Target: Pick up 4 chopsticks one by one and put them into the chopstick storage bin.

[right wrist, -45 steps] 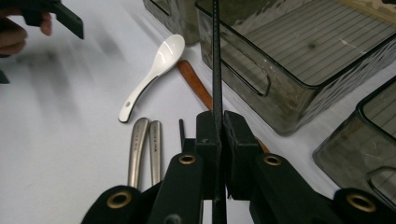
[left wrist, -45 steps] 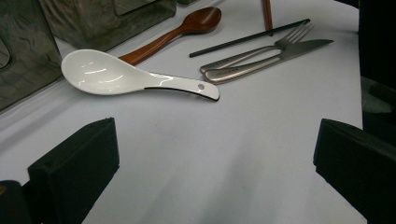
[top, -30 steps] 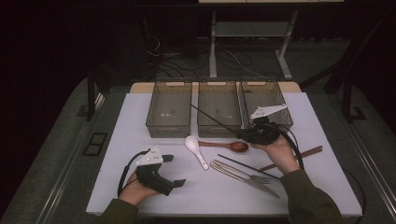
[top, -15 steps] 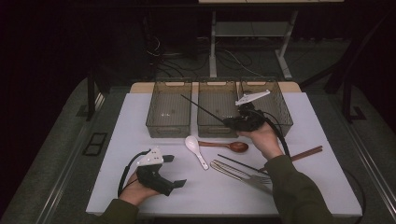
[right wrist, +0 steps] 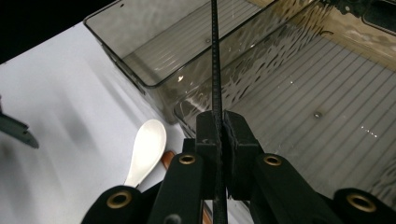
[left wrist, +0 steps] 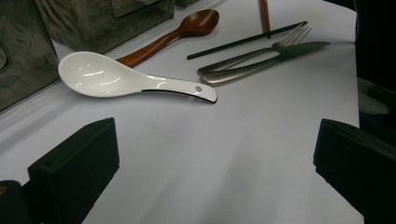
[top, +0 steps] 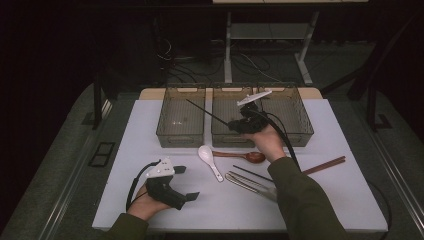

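The right gripper, jaws clamped on a black chopstick, carries it above the bins toward the left one, needing lowering then release; left gripper rests open on the bench.

Person is wearing dark olive sleeves; each black hand-held gripper is carrying a grey plate, trailing black cable.

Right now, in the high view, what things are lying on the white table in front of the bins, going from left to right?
Left gripper → white spoon → wooden spoon → brown chopsticks.
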